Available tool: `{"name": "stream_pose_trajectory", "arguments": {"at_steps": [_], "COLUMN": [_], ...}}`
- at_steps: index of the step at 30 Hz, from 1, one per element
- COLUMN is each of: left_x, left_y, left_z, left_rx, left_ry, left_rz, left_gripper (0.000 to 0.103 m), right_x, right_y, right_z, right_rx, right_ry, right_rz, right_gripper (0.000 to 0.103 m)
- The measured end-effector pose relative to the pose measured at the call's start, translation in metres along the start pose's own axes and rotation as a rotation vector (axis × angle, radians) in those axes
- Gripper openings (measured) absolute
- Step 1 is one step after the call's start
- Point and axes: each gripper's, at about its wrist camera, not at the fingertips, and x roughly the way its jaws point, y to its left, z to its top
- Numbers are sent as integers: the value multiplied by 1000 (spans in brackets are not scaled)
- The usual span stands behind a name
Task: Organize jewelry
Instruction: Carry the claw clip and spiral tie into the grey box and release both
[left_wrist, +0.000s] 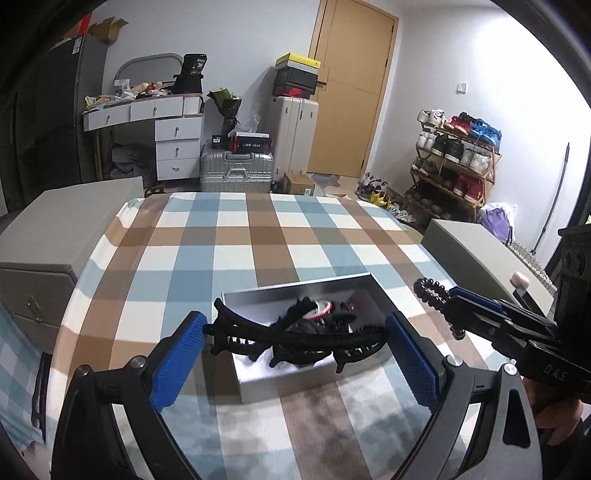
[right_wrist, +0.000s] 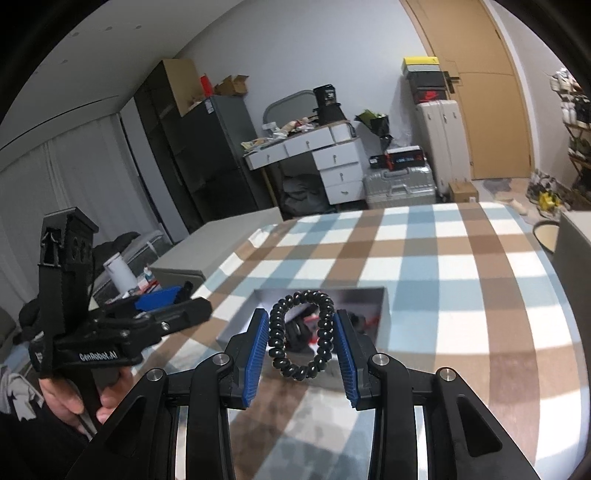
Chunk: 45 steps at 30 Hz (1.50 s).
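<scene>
A grey open box (left_wrist: 258, 295) sits on the checked tablecloth and holds several black and red hair accessories (left_wrist: 321, 314). My left gripper (left_wrist: 295, 349) is shut on a long black hair claw clip (left_wrist: 295, 338), held across the box's near side. My right gripper (right_wrist: 301, 341) is shut on a black spiral hair tie (right_wrist: 301, 332), held above the box (right_wrist: 384, 317). In the left wrist view the right gripper (left_wrist: 448, 302) comes in from the right with the hair tie (left_wrist: 430, 291) just right of the box.
The table (left_wrist: 236, 236) carries a blue, brown and white checked cloth. Grey chairs or cabinets stand at the left (left_wrist: 55, 229) and right (left_wrist: 476, 243). Behind are a desk, suitcases, a door and a shoe rack (left_wrist: 454, 166).
</scene>
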Motion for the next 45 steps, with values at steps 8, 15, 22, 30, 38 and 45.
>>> {"name": "stream_pose_trajectory", "arguments": {"at_steps": [8, 15, 22, 30, 38, 45], "left_x": [19, 38, 56, 66, 70, 74], "left_y": [3, 7, 4, 0, 3, 6], "left_z": [10, 11, 10, 9, 9, 7], "left_rx": [-7, -22, 1, 24, 30, 39], "left_ry": [11, 36, 68, 95, 102, 122], "left_rz": [-22, -41, -58, -66, -59, -73], "left_gripper": [94, 94, 94, 94, 94, 94], "right_x": [19, 41, 61, 73, 76, 82], "right_y": [-2, -8, -20, -34, -37, -39], "right_z": [23, 32, 26, 24, 25, 21], "right_rx": [-13, -19, -7, 20, 29, 36], "right_ry": [8, 28, 60, 84, 88, 116], "right_rz": [27, 38, 33, 29, 32, 46], "right_gripper": [35, 35, 35, 35, 35, 35]}}
